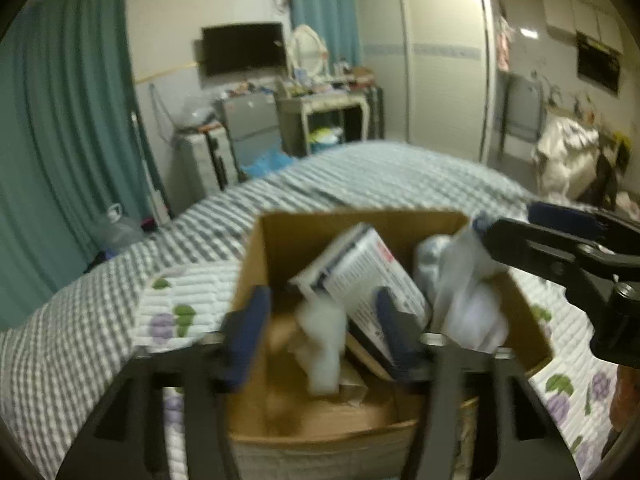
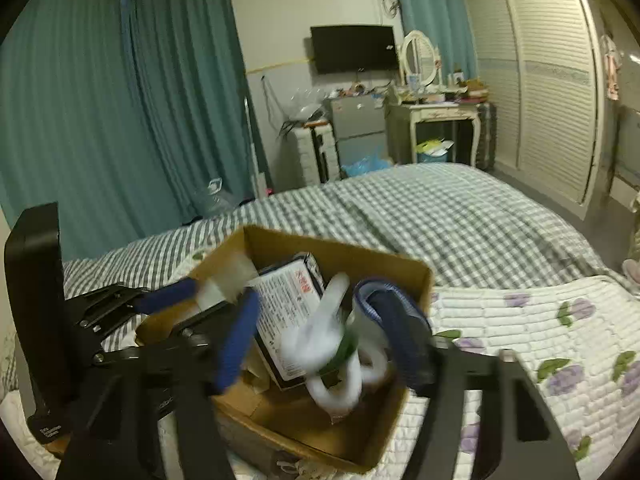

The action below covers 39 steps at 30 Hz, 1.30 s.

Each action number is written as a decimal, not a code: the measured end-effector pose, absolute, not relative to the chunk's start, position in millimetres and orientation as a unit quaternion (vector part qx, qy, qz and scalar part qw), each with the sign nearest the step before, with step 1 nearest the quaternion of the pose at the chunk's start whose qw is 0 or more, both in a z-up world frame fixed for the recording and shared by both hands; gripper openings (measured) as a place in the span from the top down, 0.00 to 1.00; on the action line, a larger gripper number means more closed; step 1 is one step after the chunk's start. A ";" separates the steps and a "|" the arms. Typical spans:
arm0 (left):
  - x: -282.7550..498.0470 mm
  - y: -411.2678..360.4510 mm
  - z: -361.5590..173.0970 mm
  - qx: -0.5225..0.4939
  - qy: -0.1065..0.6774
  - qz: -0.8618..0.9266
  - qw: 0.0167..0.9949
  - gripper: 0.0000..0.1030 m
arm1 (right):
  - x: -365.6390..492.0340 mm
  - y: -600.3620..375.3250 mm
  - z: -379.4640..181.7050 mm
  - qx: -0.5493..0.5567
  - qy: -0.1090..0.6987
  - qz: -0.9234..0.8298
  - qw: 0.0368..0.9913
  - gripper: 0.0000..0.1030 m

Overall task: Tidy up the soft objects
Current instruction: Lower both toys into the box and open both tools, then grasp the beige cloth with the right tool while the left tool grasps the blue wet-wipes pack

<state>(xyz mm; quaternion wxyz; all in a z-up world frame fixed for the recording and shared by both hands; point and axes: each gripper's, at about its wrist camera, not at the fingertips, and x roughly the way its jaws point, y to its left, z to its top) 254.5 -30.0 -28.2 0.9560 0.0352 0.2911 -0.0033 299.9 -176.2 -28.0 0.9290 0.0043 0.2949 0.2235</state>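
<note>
A brown cardboard box (image 2: 404, 280) sits on the quilted, flower-printed pad (image 2: 520, 320) over the gingham bed (image 2: 440, 208). Inside lean a stiff printed carton (image 2: 286, 308) and soft white bundles (image 2: 332, 344). The left gripper (image 1: 320, 332) hovers with jaws spread over the box; the right gripper (image 2: 324, 344) has its jaws spread around the white bundles.

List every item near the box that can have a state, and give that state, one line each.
cardboard box: open-topped, resting on the bed quilt
printed carton: tilted, leaning inside the box
white soft bundle: blurred, over the box interior between the right gripper's fingers; whether gripped cannot be told
left gripper: open, above the box
right gripper: fingers apart, around the bundle
wardrobe doors: closed
television: screen dark
</note>
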 end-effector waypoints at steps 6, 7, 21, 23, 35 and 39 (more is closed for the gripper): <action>205.7 -21.8 35.0 0.018 0.229 0.015 0.973 0.23 | 262.2 -186.5 22.9 -0.013 0.262 0.208 0.942 0.25; 196.0 -21.3 46.2 0.018 0.219 0.020 0.975 0.21 | 254.2 -187.7 32.3 -0.016 0.256 0.207 0.944 0.23; 81.9 -22.2 123.0 0.061 0.141 0.046 0.987 0.08 | 127.9 -213.3 130.9 -0.049 0.185 0.179 0.965 0.00; 76.9 -25.0 111.4 0.062 0.149 0.046 0.986 0.08 | 120.1 -214.6 126.8 -0.051 0.191 0.178 0.964 0.00; 92.1 -34.5 0.4 0.022 0.256 0.026 0.966 0.08 | 130.3 -205.1 23.7 -0.080 0.253 0.166 0.950 0.00; 110.0 -34.0 -48.1 -0.009 0.300 0.022 0.954 0.08 | 155.1 -207.1 -17.4 -0.073 0.286 0.162 0.942 0.00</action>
